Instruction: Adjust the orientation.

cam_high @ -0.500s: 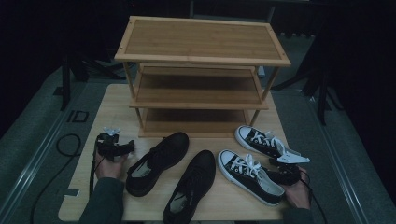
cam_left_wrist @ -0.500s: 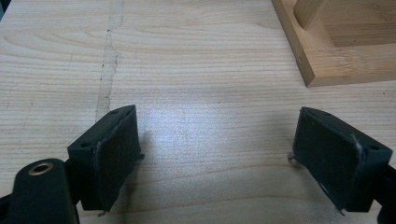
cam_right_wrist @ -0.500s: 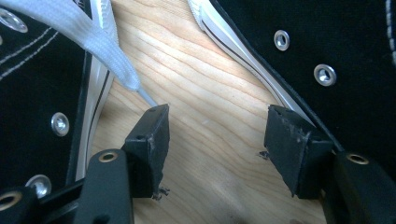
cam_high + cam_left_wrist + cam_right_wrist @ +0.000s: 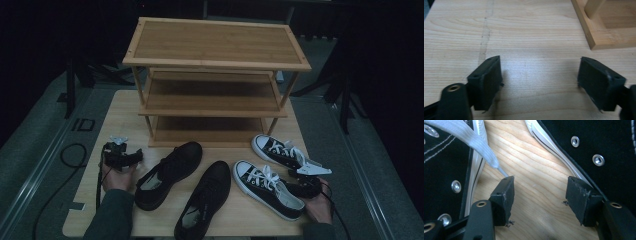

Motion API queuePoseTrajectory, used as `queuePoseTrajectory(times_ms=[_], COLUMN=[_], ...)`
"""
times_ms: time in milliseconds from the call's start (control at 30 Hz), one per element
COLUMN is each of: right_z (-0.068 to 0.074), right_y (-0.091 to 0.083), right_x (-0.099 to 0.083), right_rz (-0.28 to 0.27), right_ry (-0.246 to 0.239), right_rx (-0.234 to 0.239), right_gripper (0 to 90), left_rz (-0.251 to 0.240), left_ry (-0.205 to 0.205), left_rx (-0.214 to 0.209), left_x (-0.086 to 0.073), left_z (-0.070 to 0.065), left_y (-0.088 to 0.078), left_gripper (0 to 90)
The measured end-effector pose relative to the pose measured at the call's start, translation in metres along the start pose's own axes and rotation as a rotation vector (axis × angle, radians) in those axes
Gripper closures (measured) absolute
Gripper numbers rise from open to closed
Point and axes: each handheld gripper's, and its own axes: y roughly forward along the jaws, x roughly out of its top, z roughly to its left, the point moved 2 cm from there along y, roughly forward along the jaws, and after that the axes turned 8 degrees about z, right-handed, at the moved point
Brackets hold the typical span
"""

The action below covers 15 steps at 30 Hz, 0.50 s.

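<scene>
A three-tier bamboo shoe rack (image 4: 215, 50) stands at the back of the wooden table (image 4: 117, 122). Two black leather shoes (image 4: 170, 172) (image 4: 205, 200) lie at the front middle. To their right are two black-and-white sneakers (image 4: 267, 190) (image 4: 277, 150). My left gripper (image 4: 131, 156) rests at the table's left, jaws open over bare wood (image 4: 539, 62), with the rack's foot (image 4: 596, 32) ahead to the right. My right gripper (image 4: 295, 176) sits low between the two sneakers, open, with nothing between its pads (image 4: 540, 180). One sneaker (image 4: 444, 152) with its white lace (image 4: 479, 147) flanks it on the left, the other (image 4: 604, 142) on the right.
A black cable (image 4: 75, 155) trails off the table's left edge onto the grey floor. Dark stands rise at both sides behind the rack. Bare table lies left of the rack, and all three shelves (image 4: 212, 97) hold nothing.
</scene>
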Motion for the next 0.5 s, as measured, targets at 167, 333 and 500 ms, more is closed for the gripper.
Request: queuePoseTrajectory(times_ms=[167, 333, 500], right_z=[-0.0001, -0.0001, -0.0001], right_y=[0.0, 0.0, 0.0], right_x=[0.0, 0.0, 0.0], right_rz=[0.001, 0.001, 0.001], right_ry=[-0.001, -0.001, -0.001], right_rx=[0.007, 0.008, 0.008], right_gripper=[38.3, 38.3, 38.3], left_rz=[-0.007, -0.008, 0.021], left_ry=[-0.004, 0.004, 0.031], left_rx=[0.002, -0.004, -0.025], left_x=[0.0004, 0.0002, 0.0022], left_z=[0.0023, 0.0052, 0.0105], left_y=[0.0, -0.0011, -0.0034], left_gripper=[26.2, 30.9, 35.2])
